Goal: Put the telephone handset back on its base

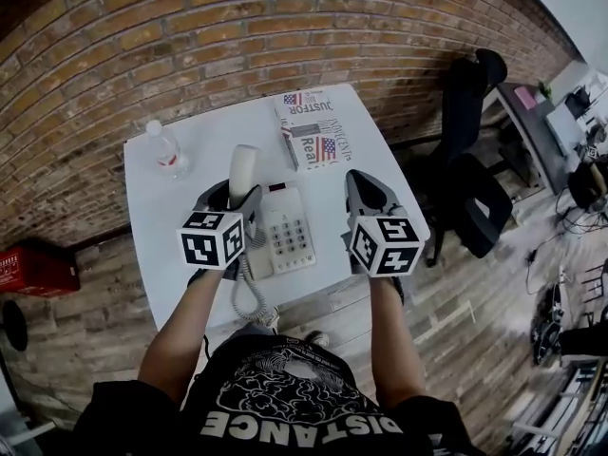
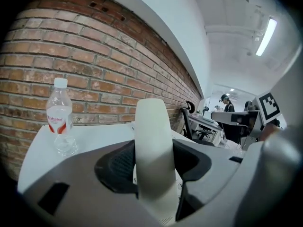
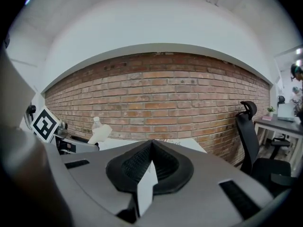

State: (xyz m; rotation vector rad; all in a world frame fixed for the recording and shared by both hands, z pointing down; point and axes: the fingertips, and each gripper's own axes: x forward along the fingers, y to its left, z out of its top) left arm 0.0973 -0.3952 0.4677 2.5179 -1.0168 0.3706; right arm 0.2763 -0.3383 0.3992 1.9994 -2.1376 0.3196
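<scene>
- The handset (image 1: 243, 165) is clamped between the jaws of the left gripper (image 1: 236, 199), with its long axis pointing away from the person.
- The telephone base (image 1: 288, 231) lies just below and to its right.
- The right gripper (image 1: 366, 196) hovers to the right of the base, with jaws together and empty.

The head camera looked steeply down from above the person onto the white table (image 1: 152, 217), with the brick wall (image 1: 190, 46) across the top of its frame. The left gripper's (image 1: 241, 198) camera sat low, right behind its jaws, and faced the wall and the office off to the right, with the telephone handset (image 2: 154, 145) very near the lens. The right gripper's (image 1: 364, 186) camera faced the wall squarely. All three views shared the wall, the handset, the water bottle (image 2: 60, 117) and the black office chair (image 3: 251, 141).
</scene>
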